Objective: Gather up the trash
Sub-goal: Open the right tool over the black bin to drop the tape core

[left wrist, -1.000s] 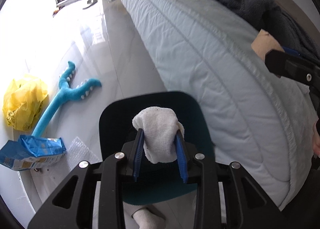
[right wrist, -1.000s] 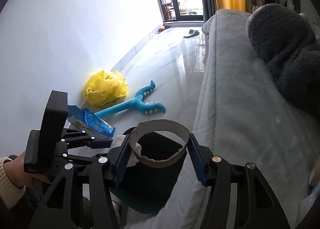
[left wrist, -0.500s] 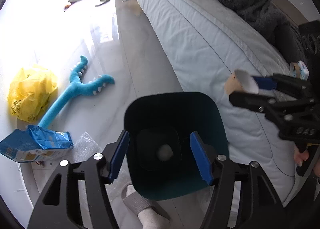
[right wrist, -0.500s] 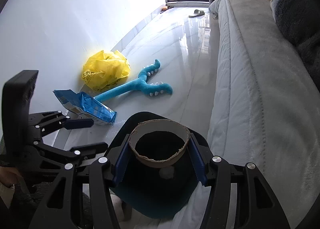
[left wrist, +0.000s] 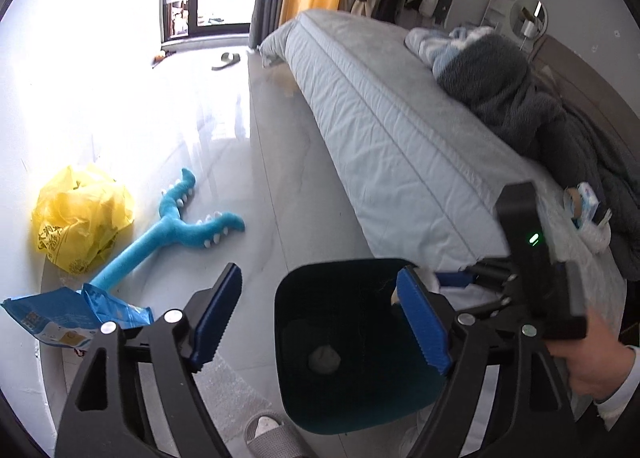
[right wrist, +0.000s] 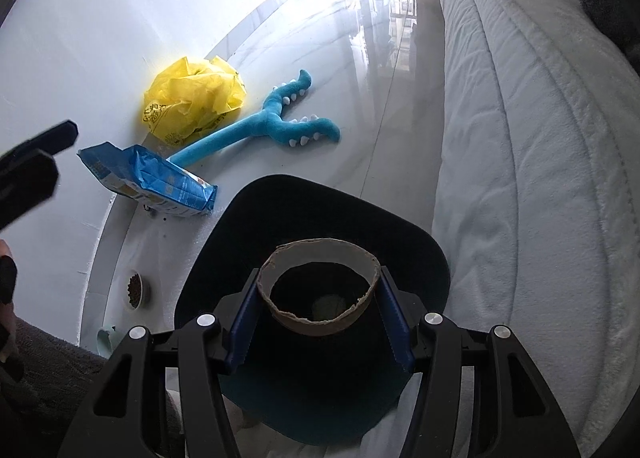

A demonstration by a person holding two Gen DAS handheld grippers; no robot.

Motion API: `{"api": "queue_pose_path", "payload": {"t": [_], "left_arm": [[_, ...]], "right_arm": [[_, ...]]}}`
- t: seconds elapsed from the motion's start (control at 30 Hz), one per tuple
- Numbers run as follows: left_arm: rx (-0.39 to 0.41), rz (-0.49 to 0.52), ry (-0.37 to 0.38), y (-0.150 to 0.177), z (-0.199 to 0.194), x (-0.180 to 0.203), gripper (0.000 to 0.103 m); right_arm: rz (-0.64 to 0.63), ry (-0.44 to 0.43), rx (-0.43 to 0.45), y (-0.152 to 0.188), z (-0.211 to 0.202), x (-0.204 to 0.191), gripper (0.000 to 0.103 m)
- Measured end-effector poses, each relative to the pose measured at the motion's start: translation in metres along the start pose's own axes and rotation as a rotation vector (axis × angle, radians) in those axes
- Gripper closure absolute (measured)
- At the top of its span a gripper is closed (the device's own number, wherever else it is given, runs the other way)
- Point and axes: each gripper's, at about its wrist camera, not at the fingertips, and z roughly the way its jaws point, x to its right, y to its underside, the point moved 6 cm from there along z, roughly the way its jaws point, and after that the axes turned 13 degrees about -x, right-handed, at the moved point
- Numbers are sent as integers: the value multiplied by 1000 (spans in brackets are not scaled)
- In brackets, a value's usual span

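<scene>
A dark teal bin [left wrist: 304, 298] stands on the floor beside the bed. A white crumpled wad [left wrist: 324, 358] lies at its bottom. My left gripper [left wrist: 320, 310] hovers above the bin's left rim; its jaws are opening and nothing is between them. My right gripper [right wrist: 318, 290] is shut on a brown cardboard tube [right wrist: 304, 322], held end-on right over the bin's mouth [right wrist: 248, 226]. Through the tube the wad [right wrist: 328, 304] shows faintly. In the left wrist view the right gripper's body [left wrist: 532, 278] sits at the bin's right edge, held by a hand [left wrist: 596, 362].
Near the wall lie a yellow plastic bag [left wrist: 80, 222], a blue plush toy [left wrist: 176, 230] and a blue packet [left wrist: 60, 318]. The grey bed [left wrist: 400, 146] runs along the right, with a tape roll [left wrist: 574, 200] on it. A small bowl of pellets [right wrist: 136, 290] sits by the wall.
The left gripper opened and let go of the white wad, which dropped to the bin's bottom; that gripper then rose and drew back. The right gripper brought the tube down over the bin.
</scene>
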Motion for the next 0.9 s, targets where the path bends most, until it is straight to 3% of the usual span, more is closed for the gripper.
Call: {"api": "queue_pose_path", "payload": {"t": [0.43, 0.57, 0.9], "left_arm": [[156, -10, 38, -27, -47, 9, 18], [192, -9, 40, -34, -60, 16, 18], [288, 16, 44, -49, -83, 50, 18]], "right_arm": [[-50, 14, -72, 7, 17, -17, 41], [-58, 8, -56, 9, 7, -18, 35], [-78, -38, 66, 13, -51, -15, 34]]}}
